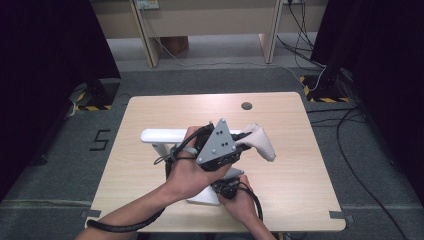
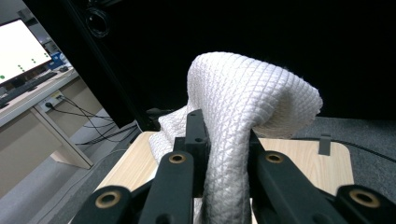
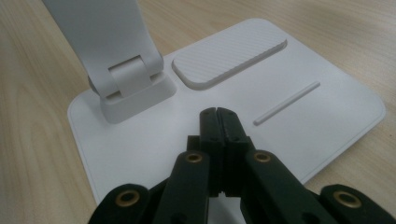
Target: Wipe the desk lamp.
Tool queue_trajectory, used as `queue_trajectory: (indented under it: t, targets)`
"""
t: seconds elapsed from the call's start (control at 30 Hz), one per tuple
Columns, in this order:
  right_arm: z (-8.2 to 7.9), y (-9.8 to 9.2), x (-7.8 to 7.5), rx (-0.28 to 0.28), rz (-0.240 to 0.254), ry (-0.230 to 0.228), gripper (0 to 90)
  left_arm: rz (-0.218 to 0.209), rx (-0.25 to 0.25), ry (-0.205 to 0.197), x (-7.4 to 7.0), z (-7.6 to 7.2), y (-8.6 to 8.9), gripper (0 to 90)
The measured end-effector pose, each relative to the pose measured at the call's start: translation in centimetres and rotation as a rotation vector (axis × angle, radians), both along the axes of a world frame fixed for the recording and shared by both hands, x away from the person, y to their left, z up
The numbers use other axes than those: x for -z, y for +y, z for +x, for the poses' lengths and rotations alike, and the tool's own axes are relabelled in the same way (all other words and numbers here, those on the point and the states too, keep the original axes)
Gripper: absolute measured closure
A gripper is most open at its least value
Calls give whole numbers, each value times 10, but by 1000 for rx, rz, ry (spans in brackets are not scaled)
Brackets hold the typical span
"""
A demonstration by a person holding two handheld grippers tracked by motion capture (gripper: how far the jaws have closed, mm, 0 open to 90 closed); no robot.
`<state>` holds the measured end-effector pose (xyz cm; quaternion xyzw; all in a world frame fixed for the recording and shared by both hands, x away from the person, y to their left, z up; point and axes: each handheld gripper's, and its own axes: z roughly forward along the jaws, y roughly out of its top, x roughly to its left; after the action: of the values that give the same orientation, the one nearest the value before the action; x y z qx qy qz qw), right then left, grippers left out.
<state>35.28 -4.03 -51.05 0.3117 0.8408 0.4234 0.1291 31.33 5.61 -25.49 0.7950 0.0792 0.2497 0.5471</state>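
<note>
Both jaws closed: left gripper (image 2: 224, 154) on cloth (image 2: 243, 93), right gripper (image 3: 217, 116) empty.

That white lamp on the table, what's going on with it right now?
A person works on the white desk lamp with two hand-held grippers. The left gripper has its jaws shut on a white cloth, held up by the lamp's arm. The right gripper, jaws shut and empty, presses down on the lamp's base, seemingly to steady it.
</note>
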Motion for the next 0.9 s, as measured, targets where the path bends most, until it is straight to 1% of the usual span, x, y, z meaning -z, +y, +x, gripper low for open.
queue_trajectory:
  t: [0.27, 0.53, 0.57, 0.63, 0.77, 0.83, 0.9]
  targets:
    - [0, 0, 0, -1, -1, -2, 900, 6, 24, 0, 1, -2, -11, 807]
    - [0, 0, 0, -1, 1, -3, 900, -4, 32, 0, 2, -4, -15, 807]
    - [0, 0, 0, -1, 1, -4, 900, -7, 34, -9, 4, -5, -15, 807]
    - [0, 0, 0, 0, 1, -5, 900, -11, 34, -15, 6, -7, -15, 808]
    - [0, 0, 0, 1, 1, -5, 900, -15, 41, -15, 10, -12, -16, 810]
    - [0, 0, 1, 1, 3, -7, 900, -6, 30, -40, 13, -14, -18, 811]
    - [0, 0, 0, 1, 1, -9, 900, -10, 23, -42, 16, -15, -18, 813]
